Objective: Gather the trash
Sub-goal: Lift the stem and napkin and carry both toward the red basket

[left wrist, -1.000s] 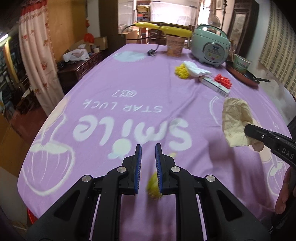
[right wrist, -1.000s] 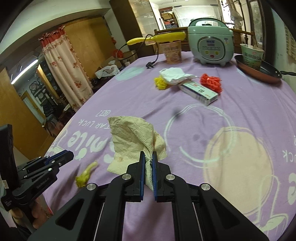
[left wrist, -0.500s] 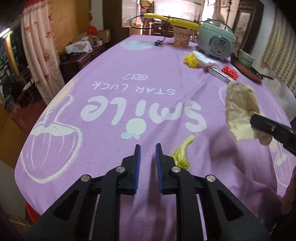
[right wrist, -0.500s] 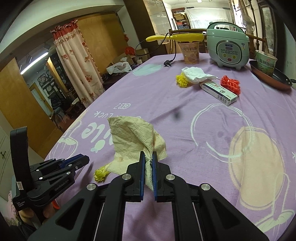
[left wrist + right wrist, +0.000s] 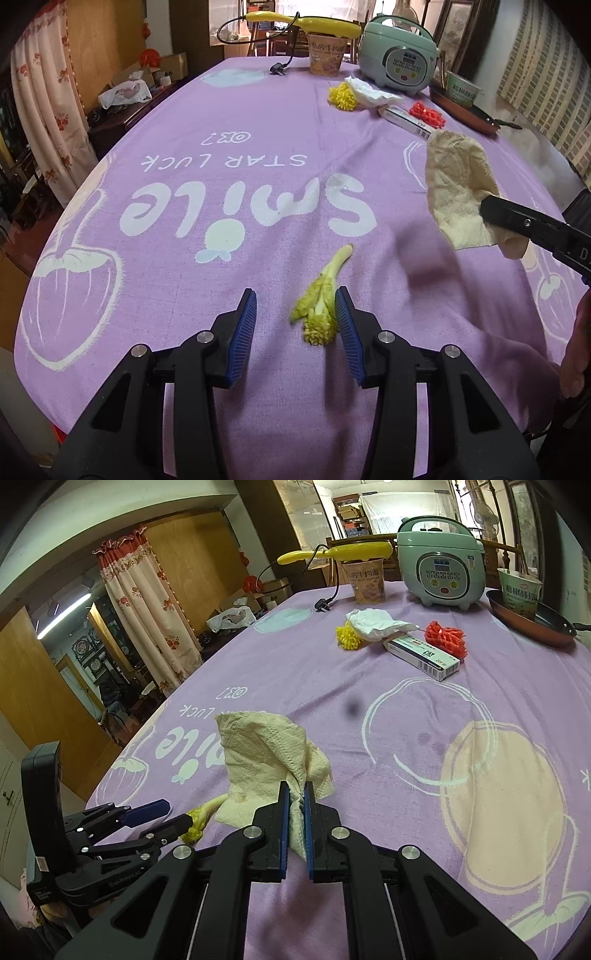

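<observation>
Since a second ago the left gripper [image 5: 295, 325] has come over the yellow-green leafy vegetable scrap [image 5: 323, 295], which lay half hidden behind one finger; its blue-padded jaws are opening, the scrap lying between them on the purple printed tablecloth [image 5: 221, 122], close to the right-hand pad, not yet pinched. Likely next: close on it. Beside it, the right gripper [image 5: 294, 794] stays clenched on the crumpled pale-yellow paper towel [image 5: 266, 753], lifted off the cloth.

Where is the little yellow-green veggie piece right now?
In the left wrist view, the yellow-green vegetable scrap lies on the purple tablecloth, between the opening left gripper fingers, beside the right one.
</observation>
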`<move>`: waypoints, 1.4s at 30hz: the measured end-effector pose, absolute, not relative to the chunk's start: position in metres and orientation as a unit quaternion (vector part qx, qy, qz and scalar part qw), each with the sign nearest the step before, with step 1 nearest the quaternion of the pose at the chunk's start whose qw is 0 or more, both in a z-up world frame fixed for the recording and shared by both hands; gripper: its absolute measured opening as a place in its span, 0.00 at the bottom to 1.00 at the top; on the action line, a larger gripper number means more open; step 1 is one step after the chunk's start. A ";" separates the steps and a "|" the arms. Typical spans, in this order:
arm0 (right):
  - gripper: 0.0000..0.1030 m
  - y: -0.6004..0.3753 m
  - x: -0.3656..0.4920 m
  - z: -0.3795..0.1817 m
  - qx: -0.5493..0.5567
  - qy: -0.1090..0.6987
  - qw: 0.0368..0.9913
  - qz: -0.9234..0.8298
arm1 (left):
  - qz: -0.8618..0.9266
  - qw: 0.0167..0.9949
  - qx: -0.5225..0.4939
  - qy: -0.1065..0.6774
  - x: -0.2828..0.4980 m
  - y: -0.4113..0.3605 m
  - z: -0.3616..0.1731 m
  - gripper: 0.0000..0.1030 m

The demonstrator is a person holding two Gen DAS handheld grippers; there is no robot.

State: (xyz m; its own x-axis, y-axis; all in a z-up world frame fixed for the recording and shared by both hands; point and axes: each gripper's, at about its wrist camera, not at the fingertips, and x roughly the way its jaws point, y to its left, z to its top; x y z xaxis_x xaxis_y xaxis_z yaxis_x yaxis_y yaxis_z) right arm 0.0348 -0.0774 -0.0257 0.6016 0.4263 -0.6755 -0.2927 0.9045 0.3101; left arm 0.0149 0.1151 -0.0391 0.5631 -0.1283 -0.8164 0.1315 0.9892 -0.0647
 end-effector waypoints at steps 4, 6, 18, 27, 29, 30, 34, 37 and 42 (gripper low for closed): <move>0.08 -0.079 0.033 -0.023 0.086 0.393 0.892 0.204 | -0.092 0.880 0.011 0.467 0.012 0.107 -0.041 0.43; 0.08 -0.078 0.032 -0.024 0.087 0.394 0.891 0.206 | -0.095 0.875 0.014 0.475 0.015 0.102 -0.047 0.43; 0.08 -0.081 0.034 -0.031 0.095 0.401 0.887 0.206 | -0.069 0.882 0.040 0.464 0.013 0.101 -0.049 0.15; 0.08 -0.080 0.028 -0.029 0.095 0.398 0.888 0.209 | -0.046 0.899 0.017 0.435 -0.009 0.129 -0.022 0.15; 0.08 -0.079 0.028 -0.029 0.096 0.397 0.888 0.210 | -0.042 0.901 0.017 0.432 -0.013 0.132 -0.019 0.15; 0.08 -0.078 0.027 -0.028 0.095 0.396 0.888 0.211 | -0.040 0.901 0.016 0.431 -0.015 0.133 -0.019 0.15; 0.08 -0.074 0.023 -0.026 0.090 0.395 0.888 0.216 | -0.027 0.904 0.010 0.426 -0.022 0.142 -0.016 0.15; 0.08 -0.069 0.021 -0.024 0.085 0.395 0.887 0.222 | -0.014 0.905 0.003 0.425 -0.027 0.151 -0.016 0.15; 0.08 -0.043 0.013 -0.023 0.069 0.400 0.879 0.252 | 0.013 0.906 -0.008 0.423 -0.039 0.169 -0.016 0.15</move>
State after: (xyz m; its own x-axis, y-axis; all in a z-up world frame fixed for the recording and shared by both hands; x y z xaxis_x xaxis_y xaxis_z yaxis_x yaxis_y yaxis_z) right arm 0.0134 -0.0429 -0.0231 0.5533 0.4973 -0.6682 -0.3866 0.8639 0.3229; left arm -0.0395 0.1688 -0.0155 0.6422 0.0157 -0.7664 -0.0299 0.9995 -0.0047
